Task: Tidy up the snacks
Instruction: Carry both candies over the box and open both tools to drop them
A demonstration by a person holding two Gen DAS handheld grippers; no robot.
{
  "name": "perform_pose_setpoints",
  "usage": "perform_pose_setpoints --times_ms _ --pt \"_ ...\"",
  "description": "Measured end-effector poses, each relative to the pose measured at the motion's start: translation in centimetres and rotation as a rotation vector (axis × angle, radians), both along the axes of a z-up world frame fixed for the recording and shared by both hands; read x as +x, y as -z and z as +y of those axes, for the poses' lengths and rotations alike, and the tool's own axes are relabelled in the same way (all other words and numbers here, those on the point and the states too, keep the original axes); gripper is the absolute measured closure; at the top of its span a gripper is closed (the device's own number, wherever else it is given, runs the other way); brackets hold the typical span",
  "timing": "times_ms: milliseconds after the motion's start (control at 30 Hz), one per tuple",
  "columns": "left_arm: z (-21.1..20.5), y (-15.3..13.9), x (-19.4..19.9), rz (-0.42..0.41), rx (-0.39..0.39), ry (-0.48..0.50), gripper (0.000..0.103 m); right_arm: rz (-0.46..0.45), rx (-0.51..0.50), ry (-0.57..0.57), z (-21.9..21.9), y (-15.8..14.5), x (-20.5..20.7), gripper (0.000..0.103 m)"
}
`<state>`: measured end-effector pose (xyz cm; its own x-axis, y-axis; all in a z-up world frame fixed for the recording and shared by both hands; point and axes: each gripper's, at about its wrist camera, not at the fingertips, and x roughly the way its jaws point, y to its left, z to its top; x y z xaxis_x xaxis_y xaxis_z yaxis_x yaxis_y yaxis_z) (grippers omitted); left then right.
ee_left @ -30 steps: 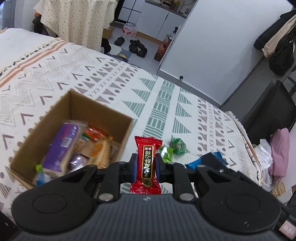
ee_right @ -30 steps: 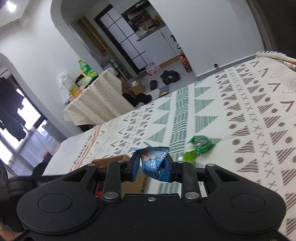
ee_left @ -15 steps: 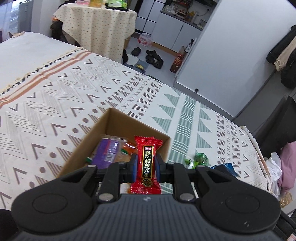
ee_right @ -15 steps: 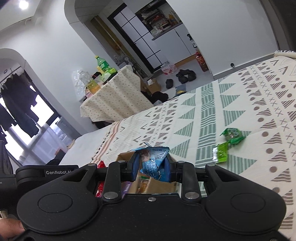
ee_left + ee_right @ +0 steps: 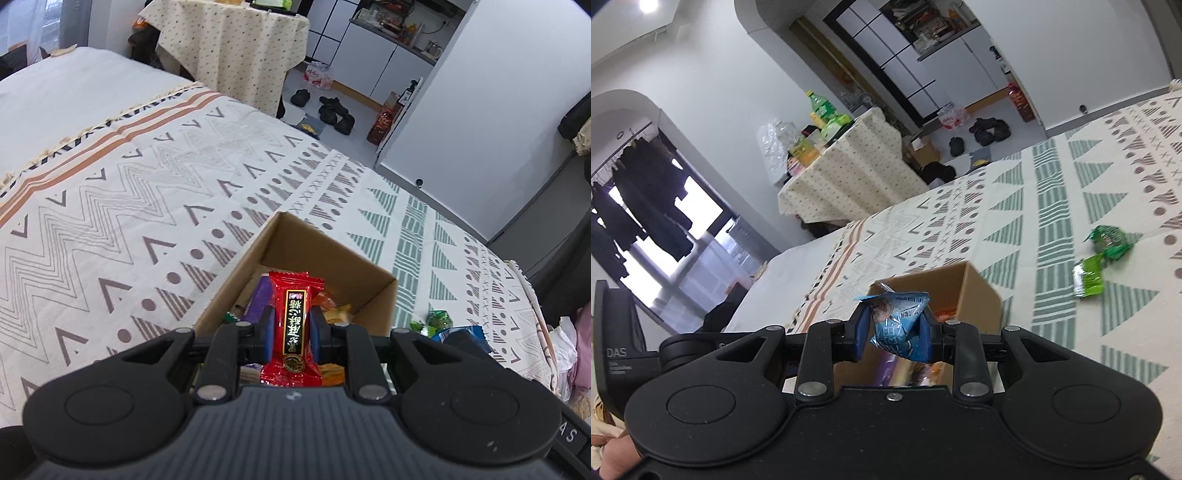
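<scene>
While both tools hover at the cardboard box on the patterned bed, each camera catches what the other cannot.

Left tool [image 5: 291, 334]: pressed onto a red candy packet [image 5: 294, 325], held upright between the blue pads, above the open box.
Right tool [image 5: 894, 334]: pinching a crumpled blue snack packet [image 5: 899, 323], near the box's rim.
Cardboard box [image 5: 328, 254]: standing open on the bedspread [image 5: 110, 206]; the left view looks down inside, where a purple packet [image 5: 258, 302] and orange wrappers [image 5: 332, 308] lie; the right view shows mostly its outer wall [image 5: 971, 295].
Green candies [image 5: 1102, 254]: two, lying close together on the bedspread, well apart from the box; plain in the right view, only a corner of them [image 5: 436, 319] past the box in the left view.
Left view only: the blue packet's edge [image 5: 456, 332] and the right tool's black body poking in at right.
Right view only: the left tool's body [image 5: 624, 354] at the left edge, clothes [image 5: 646, 206] hanging by a window, bottles [image 5: 822, 110] on a cloth-covered side table.
</scene>
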<state>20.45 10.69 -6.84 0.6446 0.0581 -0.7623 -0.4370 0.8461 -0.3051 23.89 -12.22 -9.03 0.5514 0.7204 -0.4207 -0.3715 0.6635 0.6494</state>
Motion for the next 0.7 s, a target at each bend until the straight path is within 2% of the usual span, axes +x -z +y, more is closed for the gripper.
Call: perform_pose_setpoints --times_ms 300,600,667,700 --pt "1.1 1.7 0.9 0.035 -0.026 0.002 0.085 0.014 -0.036 -0.024 2.2 0.6 0.8 0.075" --pt "2.6 2.4 1.5 0.067 -0.037 -0.003 0.079 0.018 -0.052 -0.03 4.0 1.0 2.0 0.075" --pt "2.7 2.4 1.5 0.068 -0.029 -0.004 0.072 0.013 -0.058 -0.024 4.3 1.0 2.1 0.071" --pt "2.7 2.4 1.6 0.075 -0.023 -0.004 0.07 0.011 -0.071 -0.019 4.3 1.0 2.1 0.06"
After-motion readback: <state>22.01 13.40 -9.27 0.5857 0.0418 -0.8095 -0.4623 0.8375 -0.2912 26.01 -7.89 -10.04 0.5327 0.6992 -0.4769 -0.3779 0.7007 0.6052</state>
